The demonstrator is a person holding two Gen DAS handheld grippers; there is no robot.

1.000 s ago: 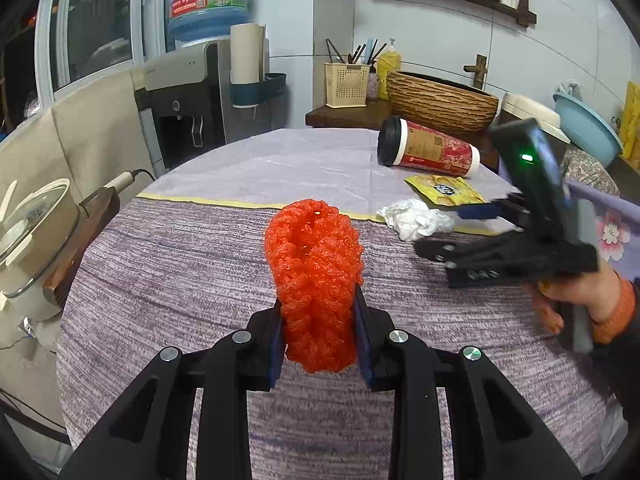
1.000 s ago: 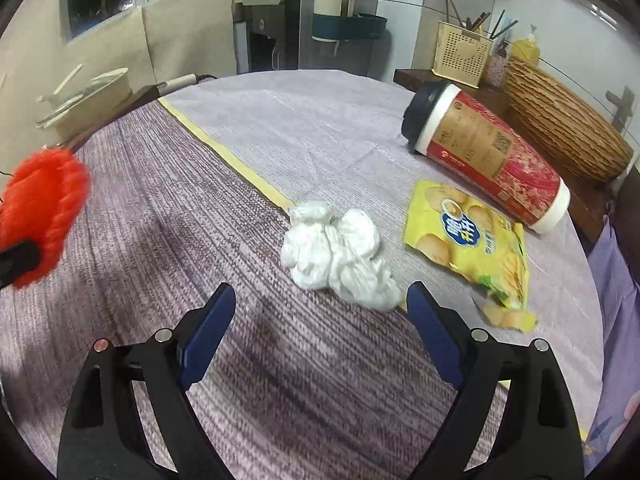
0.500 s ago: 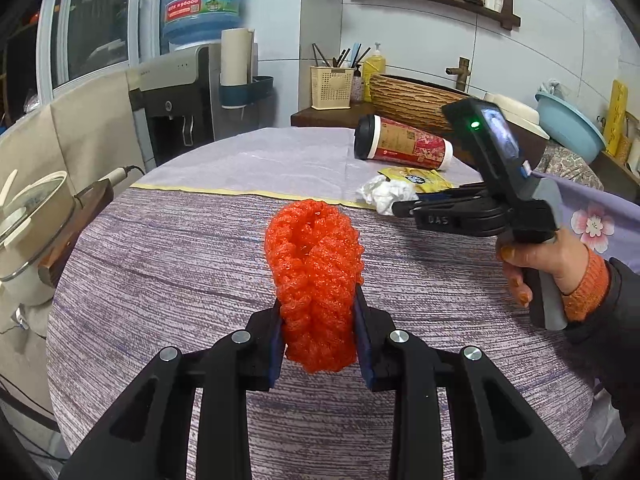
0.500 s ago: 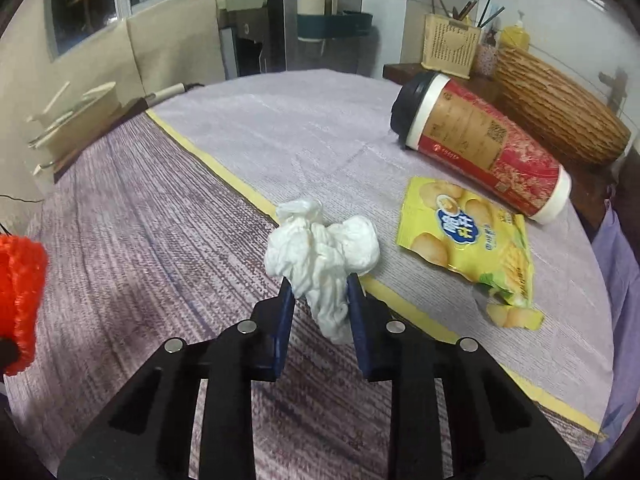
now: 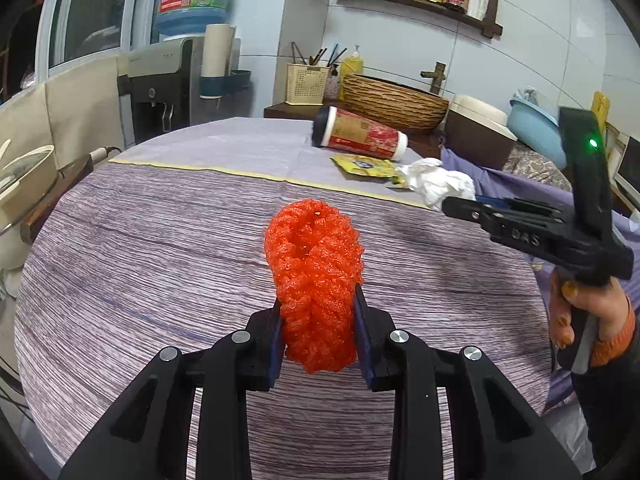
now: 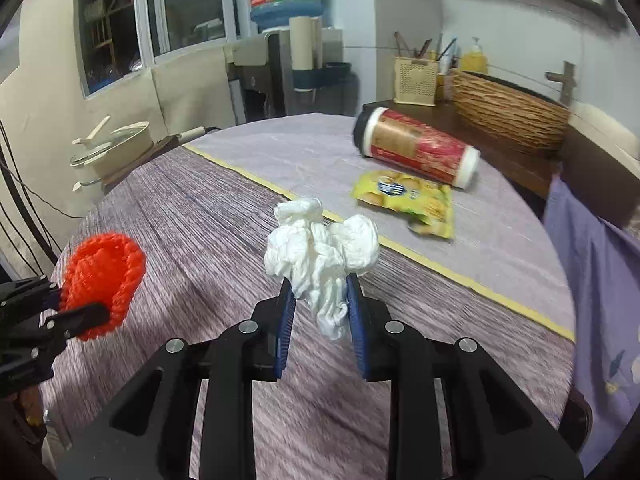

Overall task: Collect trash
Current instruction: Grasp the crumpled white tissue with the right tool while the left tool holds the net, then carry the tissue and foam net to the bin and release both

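Right gripper (image 6: pixel 320 304) clamped on crumpled tissue (image 6: pixel 320 252); left gripper (image 5: pixel 318 320) clamped on orange foam net (image 5: pixel 314 276). Yellow snack wrapper (image 6: pixel 408 200) upper right, nearer right gripper.

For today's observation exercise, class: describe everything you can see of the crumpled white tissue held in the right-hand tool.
The crumpled white paper tissue is a soft, wrinkled wad with several bulging lobes and a narrower twisted tail hanging down. It looks thin, dry and clean. The right gripper pinches it near its lower part between blue-padded jaws, which have just closed on it. It is held above the round purple-grey woven tablecloth, and nothing else touches it.
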